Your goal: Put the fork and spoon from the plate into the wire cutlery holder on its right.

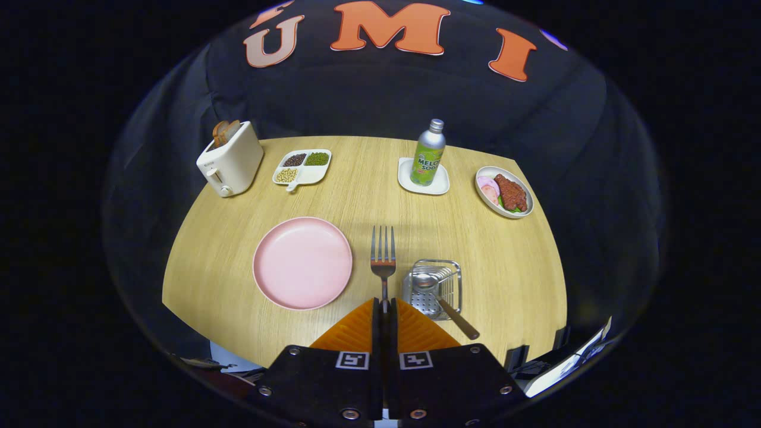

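Note:
My gripper point(384, 304) is shut on the handle of a metal fork point(383, 252), whose tines point away from me above the table. The fork hangs between the pink plate point(302, 262) on its left and the wire cutlery holder point(433, 288) on its right. A spoon point(443, 297) lies in the holder, bowl inside and brown handle sticking out toward me over the near rim. The plate is bare.
At the back of the round wooden table point(357, 196) stand a white toaster point(230, 159) with bread, a divided dish point(302, 166) of beans, a soda bottle point(429, 154) on a white coaster and a bowl point(504, 191) of food.

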The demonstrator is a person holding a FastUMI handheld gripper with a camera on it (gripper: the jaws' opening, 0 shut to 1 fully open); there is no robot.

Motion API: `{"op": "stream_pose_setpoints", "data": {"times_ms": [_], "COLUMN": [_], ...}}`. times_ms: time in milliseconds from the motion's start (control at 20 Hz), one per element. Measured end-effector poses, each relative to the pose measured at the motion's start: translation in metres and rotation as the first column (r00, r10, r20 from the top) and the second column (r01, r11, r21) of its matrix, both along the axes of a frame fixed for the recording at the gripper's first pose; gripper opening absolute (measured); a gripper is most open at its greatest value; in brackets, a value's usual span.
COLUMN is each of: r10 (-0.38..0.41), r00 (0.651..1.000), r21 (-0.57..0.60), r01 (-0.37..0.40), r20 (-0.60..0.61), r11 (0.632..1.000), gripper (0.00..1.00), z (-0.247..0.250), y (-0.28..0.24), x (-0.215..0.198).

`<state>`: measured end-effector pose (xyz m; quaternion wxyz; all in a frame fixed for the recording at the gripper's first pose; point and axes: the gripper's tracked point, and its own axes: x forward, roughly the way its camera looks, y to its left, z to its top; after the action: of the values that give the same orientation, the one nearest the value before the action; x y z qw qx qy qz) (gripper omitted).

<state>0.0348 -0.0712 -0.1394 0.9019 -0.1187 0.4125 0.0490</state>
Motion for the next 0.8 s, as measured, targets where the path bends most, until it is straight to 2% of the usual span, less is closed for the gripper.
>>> {"op": "stream_pose_setpoints", "data": {"times_ms": [450,800], "r10": [0.031,0.080], "r00": [0.990,0.957], "r21": [-0.112,-0.182], "r01": [-0.047,-0.135], "r20": [-0.136,-0.278], "r11": [0.993,0.974], "gripper": [0.04,0.04], "z": [-0.002,-0.017], "y": [-0.058,-0.082], "x": [-0.005,-0.003]}}
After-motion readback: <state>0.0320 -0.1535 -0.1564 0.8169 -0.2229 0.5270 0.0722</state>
